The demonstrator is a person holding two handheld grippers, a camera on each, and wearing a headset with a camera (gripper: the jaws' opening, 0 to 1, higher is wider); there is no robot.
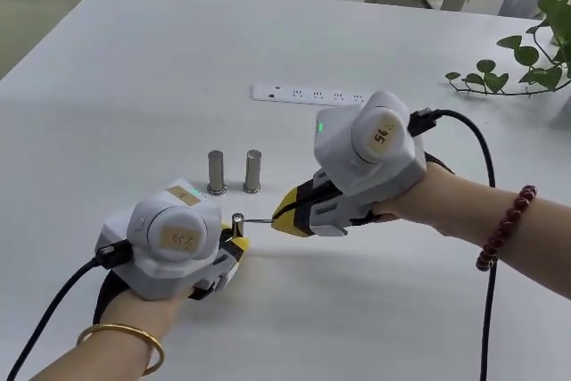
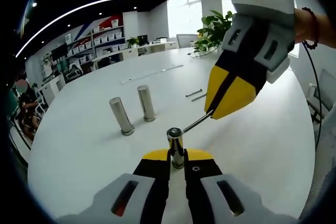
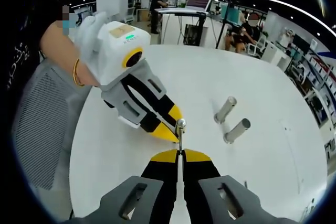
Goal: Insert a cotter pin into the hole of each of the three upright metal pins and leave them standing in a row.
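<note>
The metal pins (image 1: pixel 217 172) and cotter pin (image 2: pixel 197 123) gleam like polished steel; the table (image 1: pixel 134 69) is smooth, matt.

Head view, clock centred on clamped pin (image 1: pixel 238 223): left gripper (image 1: pixel 236 238), gripping it, blocks 6 to 8; right gripper (image 1: pixel 277 219), pinching cotter pin (image 1: pixel 259 220), blocks 3; first standing pin (image 1: pixel 216 173) near at 11; second standing pin (image 1: pixel 253 171) near at 12 to 1, narrow gap between them; power strip (image 1: pixel 308 94) beyond at 1, well apart; plant (image 1: pixel 526 60) far at 2; black cable (image 1: pixel 486 220) hangs at 3 to 4; bare table (image 1: pixel 134 69) open at 9 to 10 and at 5.
</note>
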